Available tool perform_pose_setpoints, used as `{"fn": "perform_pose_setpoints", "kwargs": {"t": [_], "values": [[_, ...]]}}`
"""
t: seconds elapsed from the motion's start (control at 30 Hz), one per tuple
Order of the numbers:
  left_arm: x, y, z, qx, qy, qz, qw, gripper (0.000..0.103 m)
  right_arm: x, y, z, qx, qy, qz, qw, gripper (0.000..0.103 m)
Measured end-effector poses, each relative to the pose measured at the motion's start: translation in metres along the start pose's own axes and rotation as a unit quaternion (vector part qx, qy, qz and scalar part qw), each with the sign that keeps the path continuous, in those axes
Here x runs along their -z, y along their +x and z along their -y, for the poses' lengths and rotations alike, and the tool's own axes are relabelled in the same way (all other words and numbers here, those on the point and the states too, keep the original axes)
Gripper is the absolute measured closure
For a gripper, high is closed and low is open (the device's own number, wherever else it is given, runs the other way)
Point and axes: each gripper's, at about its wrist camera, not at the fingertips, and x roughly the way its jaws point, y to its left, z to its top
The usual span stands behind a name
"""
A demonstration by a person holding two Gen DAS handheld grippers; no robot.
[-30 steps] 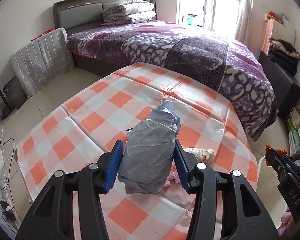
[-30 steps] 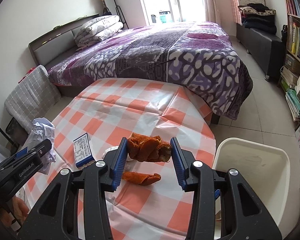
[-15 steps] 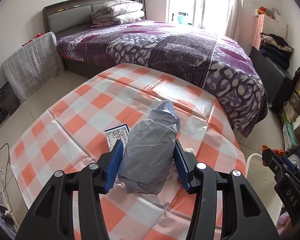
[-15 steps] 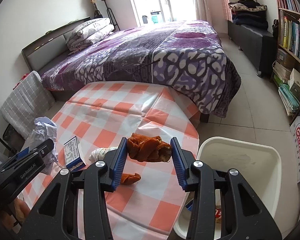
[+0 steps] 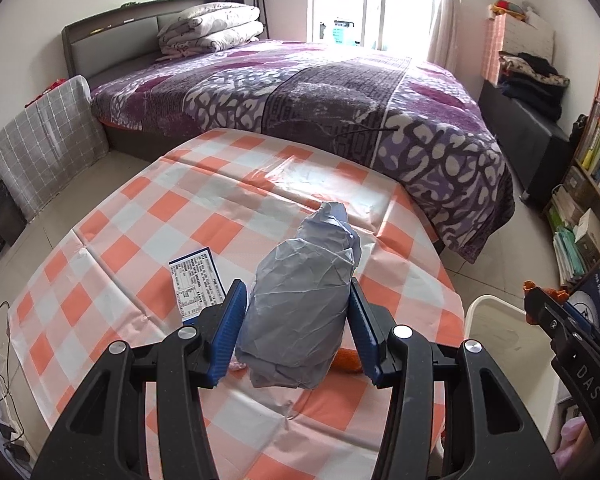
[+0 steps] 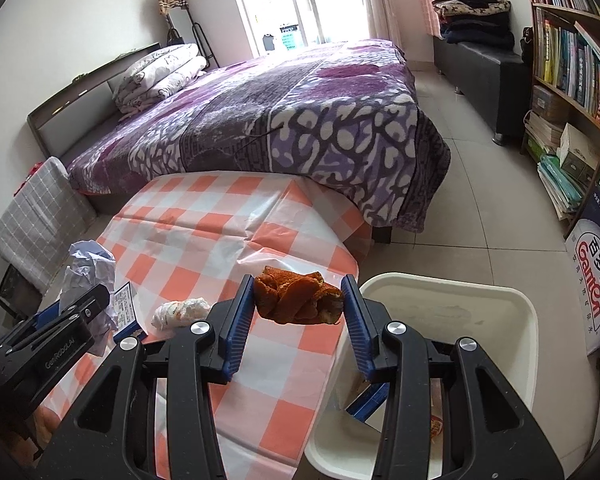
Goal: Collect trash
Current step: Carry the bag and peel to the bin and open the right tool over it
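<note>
The left gripper (image 5: 298,326) pinches a crumpled paper wad (image 5: 300,312) above the table (image 5: 140,216); the right gripper (image 6: 298,310) pinches an orange peel (image 6: 298,300) just short of the bin (image 6: 500,304). Released now, the peel may miss. On the table: one box (image 5: 198,284), one wrapper (image 6: 180,312), one peel scrap (image 5: 346,360).

Purple-quilted bed (image 5: 300,112), bright window (image 5: 372,0), bookshelf (image 6: 568,80), pale tiled floor (image 6: 480,208), white walls (image 5: 80,0)
</note>
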Motion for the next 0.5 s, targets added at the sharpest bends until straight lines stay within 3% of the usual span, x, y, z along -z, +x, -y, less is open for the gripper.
{"fn": "perform_pose_setpoints", "kwargs": {"t": [0.5], "values": [[0.007,-0.001,0.051,0.022,0.038,-0.001,0.9990,0.053,-0.007,-0.009,0.050,0.023,0.045,0.002,0.999,0.061]]}}
